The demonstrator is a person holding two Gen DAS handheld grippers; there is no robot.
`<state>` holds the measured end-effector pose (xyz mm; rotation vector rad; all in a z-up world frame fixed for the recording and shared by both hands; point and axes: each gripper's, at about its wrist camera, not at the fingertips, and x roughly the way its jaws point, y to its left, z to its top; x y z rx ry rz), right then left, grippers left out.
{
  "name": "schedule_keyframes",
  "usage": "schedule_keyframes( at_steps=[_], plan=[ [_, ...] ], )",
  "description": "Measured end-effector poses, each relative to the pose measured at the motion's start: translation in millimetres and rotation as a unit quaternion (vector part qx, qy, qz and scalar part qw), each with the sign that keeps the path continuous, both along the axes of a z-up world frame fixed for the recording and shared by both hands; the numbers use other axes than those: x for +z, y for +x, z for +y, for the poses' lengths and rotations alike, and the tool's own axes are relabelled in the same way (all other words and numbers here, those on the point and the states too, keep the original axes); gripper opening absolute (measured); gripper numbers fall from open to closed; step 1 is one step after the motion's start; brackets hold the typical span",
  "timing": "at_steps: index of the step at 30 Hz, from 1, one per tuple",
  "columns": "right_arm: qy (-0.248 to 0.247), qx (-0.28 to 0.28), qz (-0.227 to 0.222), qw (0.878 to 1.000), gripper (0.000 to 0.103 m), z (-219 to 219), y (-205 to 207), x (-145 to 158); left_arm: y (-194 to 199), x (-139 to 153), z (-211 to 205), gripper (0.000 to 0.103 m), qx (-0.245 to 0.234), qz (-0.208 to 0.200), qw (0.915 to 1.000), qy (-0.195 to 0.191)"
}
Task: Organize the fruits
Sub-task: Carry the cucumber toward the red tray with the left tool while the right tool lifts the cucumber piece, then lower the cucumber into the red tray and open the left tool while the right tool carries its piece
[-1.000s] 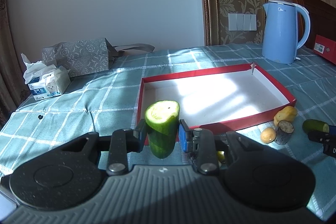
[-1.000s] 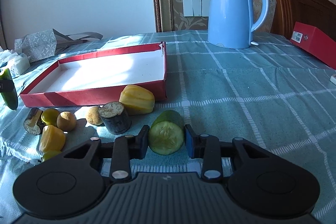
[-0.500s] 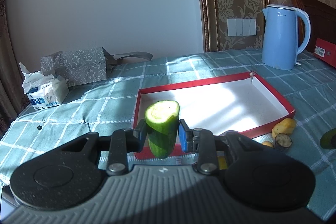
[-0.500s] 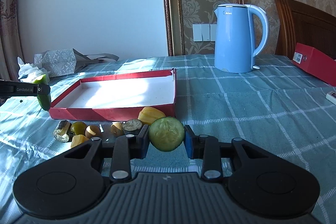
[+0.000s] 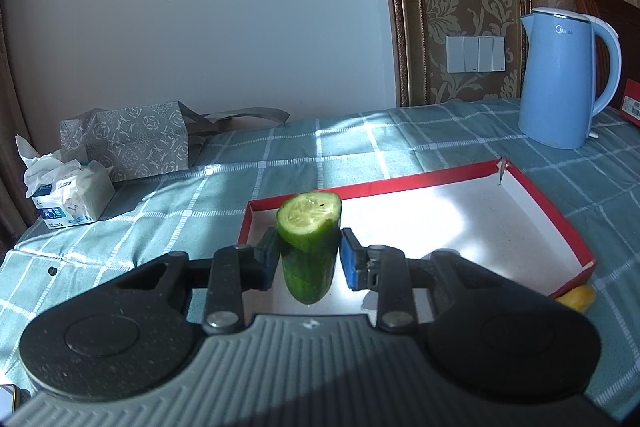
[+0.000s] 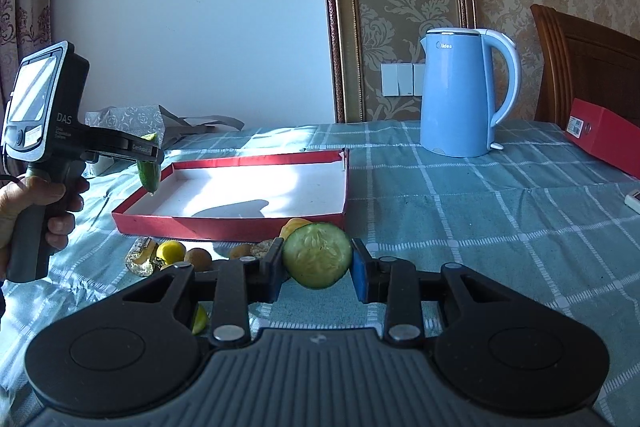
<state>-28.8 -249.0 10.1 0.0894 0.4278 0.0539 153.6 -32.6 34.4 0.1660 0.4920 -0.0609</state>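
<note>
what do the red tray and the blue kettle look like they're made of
Red tray: likely cardboard, matte red outside and white inside; thin walls, torn corner. Blue kettle: probably plastic, smooth with a soft sheen, white moulded handle and rim.

The red box [image 6: 604,137] runs off the right edge, its end unseen.

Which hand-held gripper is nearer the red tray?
Left. The left hand-held gripper holds its cucumber piece over the red tray at its left end; the right hand-held gripper, holding another cucumber piece, is short of the front wall.
</note>
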Motion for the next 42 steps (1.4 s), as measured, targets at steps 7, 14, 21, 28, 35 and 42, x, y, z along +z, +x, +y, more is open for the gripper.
schedule_keyframes(
  at_steps=[7,14,21,28,35,42],
  plan=[
    [0.004,0.004,0.003,1.0,0.033,-2,1,-2,37,-13,-20,0.029,-0.006,0.013,0.9996,0.022],
    [0.003,0.004,0.005,1.0,0.033,-3,1,-3,79,-30,-33,0.029,-0.001,0.047,0.9982,0.037],
    [0.002,-0.001,0.012,1.0,0.033,-7,3,-6,97,-35,-34,0.029,0.006,0.055,0.9977,0.039],
    [0.0,0.005,0.013,1.0,0.033,-2,6,-5,101,-36,-33,0.029,0.007,0.055,0.9977,0.039],
    [0.0,0.011,0.014,1.0,0.033,1,6,-3,101,-39,-37,0.03,0.003,0.06,0.9973,0.042],
    [-0.002,0.009,0.016,1.0,0.033,2,6,0,98,-40,-42,0.032,-0.001,0.055,0.9975,0.044]
  ],
)
